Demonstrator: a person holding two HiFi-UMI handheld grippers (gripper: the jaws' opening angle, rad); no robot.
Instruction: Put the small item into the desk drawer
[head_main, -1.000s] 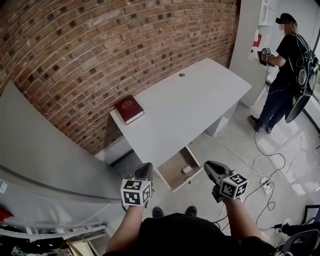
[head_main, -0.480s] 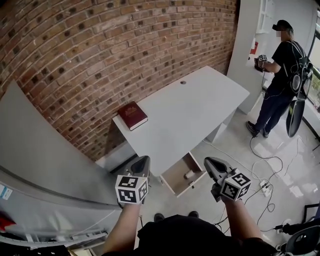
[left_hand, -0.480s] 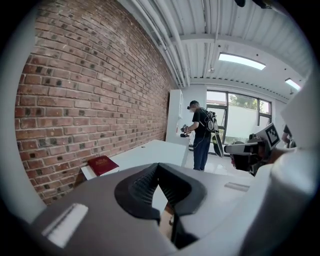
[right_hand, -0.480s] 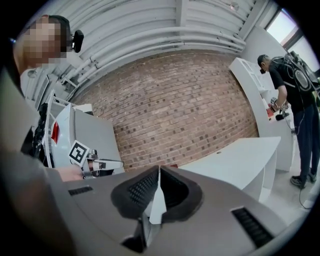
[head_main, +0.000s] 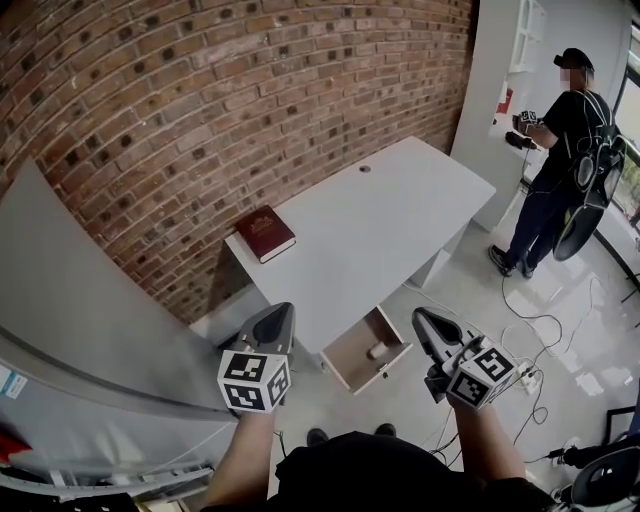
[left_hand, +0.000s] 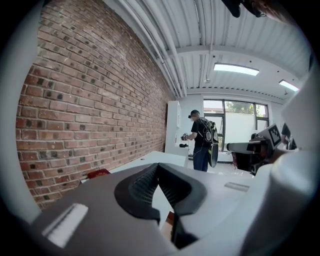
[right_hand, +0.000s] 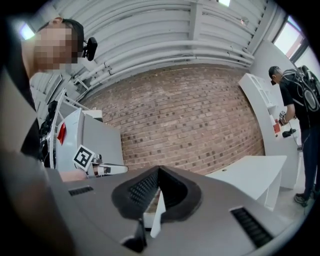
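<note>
Head view: both claws held up w/ the open drawer between them. Left claw (head_main: 278, 312) is closed, tips together, nothing btw the jaws; left gripper view confirms, ribbed pads meeting at the front. Right claw (head_main: 422, 318) is closing the last bit, tips meeting, also empty; right gripper view shows the same.

Small white cylindrical item (head_main: 376, 351) lies inside the pulled-out light wood drawer (head_main: 347, 352), toward its right rear corner, just left of and a bit below the right claw's tip, well right of the left claw. Neither claw touches it or the drawer.

Long white rectangular desk (head_main: 380, 215) runs ahead of both claws, drawer hanging out from under its near edge. Dark red hardcover book (head_main: 263, 232) lies flat on the desk's left end, ahead of the left claw, near the red brick wall (head_main: 200, 90).

Far ahead-right of the right claw a person in dark clothes (head_main: 562, 160) stands on the pale floor (head_main: 480, 290), back turned. White cables (head_main: 535, 345) trail on the floor just right of the right claw.
</note>
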